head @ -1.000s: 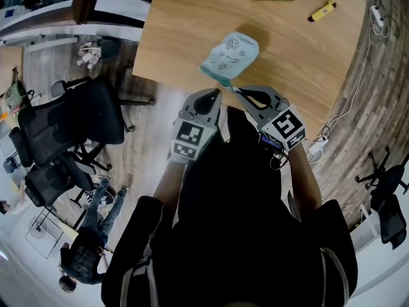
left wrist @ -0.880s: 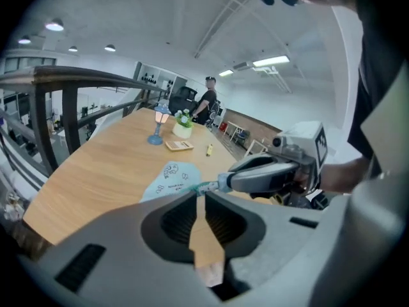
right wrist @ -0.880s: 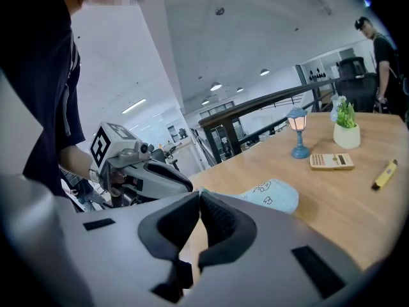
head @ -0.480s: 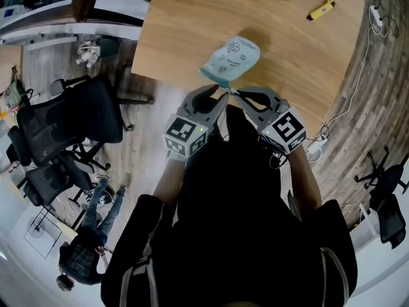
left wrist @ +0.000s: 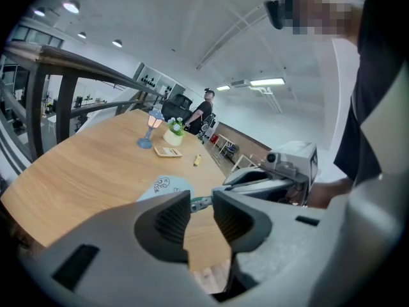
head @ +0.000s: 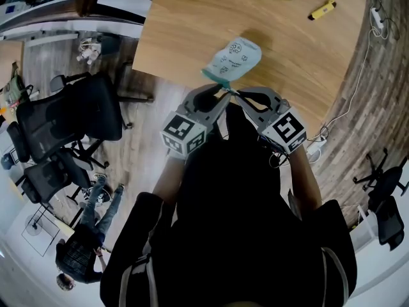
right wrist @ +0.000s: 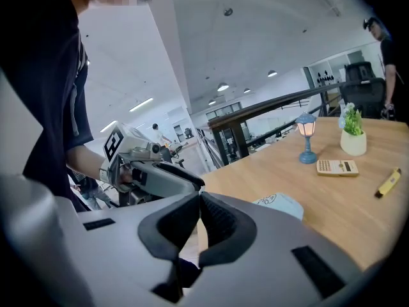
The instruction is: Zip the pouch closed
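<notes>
Left gripper is released: jaws apart, with the zip pull sitting in the gap at the tips, not pinched yet. Right gripper is clenched, tips together right beside the left's. It looks clamped on the near corner of the pouch at the zip end, though I can't tell exactly which bit it grips. Pouch body lies just ahead of both sets of tips, on the near edge of the table and angled away from them. Handling guess: thin soft fabric, light, nothing stiff inside visible, so it will bunch and drag along if pulled without an anchor. Pull tab is small and probably slick metal, so close the left squarely on its flat with the ribbed pads, not on the edge. Keep the right as the anchor on the corner, tension the zip line straight, then run the pull away from it.
</notes>
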